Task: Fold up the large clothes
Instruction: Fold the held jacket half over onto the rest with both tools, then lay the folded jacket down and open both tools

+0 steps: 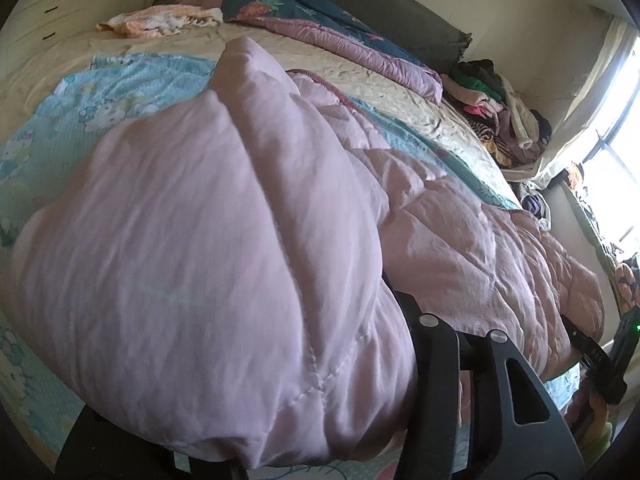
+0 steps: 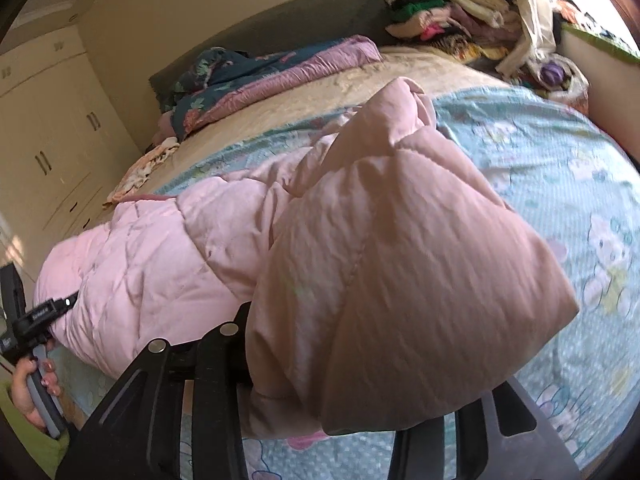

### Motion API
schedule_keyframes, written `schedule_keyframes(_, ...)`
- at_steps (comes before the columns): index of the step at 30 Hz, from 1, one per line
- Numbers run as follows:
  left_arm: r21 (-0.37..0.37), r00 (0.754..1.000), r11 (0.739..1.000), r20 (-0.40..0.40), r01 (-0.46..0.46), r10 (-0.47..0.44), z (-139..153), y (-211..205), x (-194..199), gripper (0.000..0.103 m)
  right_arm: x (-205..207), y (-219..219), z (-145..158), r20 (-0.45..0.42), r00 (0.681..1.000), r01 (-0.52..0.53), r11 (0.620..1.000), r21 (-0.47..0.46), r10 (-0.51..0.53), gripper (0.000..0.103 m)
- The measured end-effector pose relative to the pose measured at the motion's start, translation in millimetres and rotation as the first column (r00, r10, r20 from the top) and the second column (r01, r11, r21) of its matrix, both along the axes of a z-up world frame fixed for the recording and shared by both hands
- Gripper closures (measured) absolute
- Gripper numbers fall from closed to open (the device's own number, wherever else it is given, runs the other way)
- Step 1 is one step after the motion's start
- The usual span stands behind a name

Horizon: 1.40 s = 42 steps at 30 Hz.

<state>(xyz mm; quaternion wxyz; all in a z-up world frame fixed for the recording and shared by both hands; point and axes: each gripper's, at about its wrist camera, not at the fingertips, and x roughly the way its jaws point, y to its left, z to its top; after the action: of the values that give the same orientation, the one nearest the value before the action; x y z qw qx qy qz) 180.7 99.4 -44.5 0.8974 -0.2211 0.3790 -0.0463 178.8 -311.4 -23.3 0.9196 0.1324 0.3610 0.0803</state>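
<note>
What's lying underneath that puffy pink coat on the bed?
Under the pink coat lies a light blue cartoon-print sheet, spread over a cream bedspread. The coat's bulk hides the sheet beneath its middle, so anything lying there cannot be seen.

Left wrist fisheye low over the bed [image 1: 360,76], tilted down, pressed close to a pink quilted garment [image 1: 192,240], right wrist fisheye likewise close, both facing the dark headboard [image 2: 280,24], sharing garment, bed, clothes pile [image 2: 452,16].
</note>
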Motion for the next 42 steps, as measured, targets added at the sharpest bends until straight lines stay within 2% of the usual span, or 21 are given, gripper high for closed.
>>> schedule_keyframes(8,-0.005,1.0,1.0,-0.022,-0.016,0.016,-10.2,-0.8,1.4,0.051,10.9,-10.2,-21.9,-0.09,0.995,0.049,0.997,0.053,-0.044,0.054)
schedule_keyframes(13,0.007,1.0,1.0,-0.029,-0.011,0.012,-7.1,-2.9,-2.2,0.048,4.9,-11.5,-24.0,-0.104,0.993,0.054,0.997,0.06,-0.048,0.046)
schedule_keyframes(16,0.012,0.999,1.0,-0.038,-0.02,0.021,-5.4,-1.2,-5.8,0.041,0.5,-13.5,-22.4,-0.115,0.992,0.066,0.996,0.059,-0.059,0.031)
schedule_keyframes(19,0.017,0.999,1.0,-0.043,-0.023,0.024,-2.3,-0.8,-11.8,0.035,-8.9,-15.0,-20.4,-0.115,0.991,0.068,0.996,0.051,-0.062,0.02)
schedule_keyframes(24,0.023,0.999,0.999,-0.027,-0.022,0.022,4.6,-2.6,-28.4,0.015,-27.6,-15.2,-15.1,-0.099,0.993,0.067,0.998,0.022,-0.064,0.011)
schedule_keyframes(26,0.036,0.999,0.999,-0.022,-0.025,0.026,7.9,-4.5,-34.0,0.01,-34.1,-15.1,-12.9,-0.091,0.994,0.067,0.998,0.01,-0.066,0.007)
schedule_keyframes(35,0.066,0.999,0.997,0.015,-0.048,0.047,24.9,-2.0,-58.5,0.009,-66.5,-15.3,8.6,-0.012,0.997,0.081,0.995,-0.057,-0.082,0.005)
schedule_keyframes(42,0.132,0.994,0.989,0.09,-0.069,0.057,47.1,-6.6,-82.4,0.009,-89.5,-4.9,29.8,0.055,0.997,0.058,0.995,-0.076,-0.054,0.004)
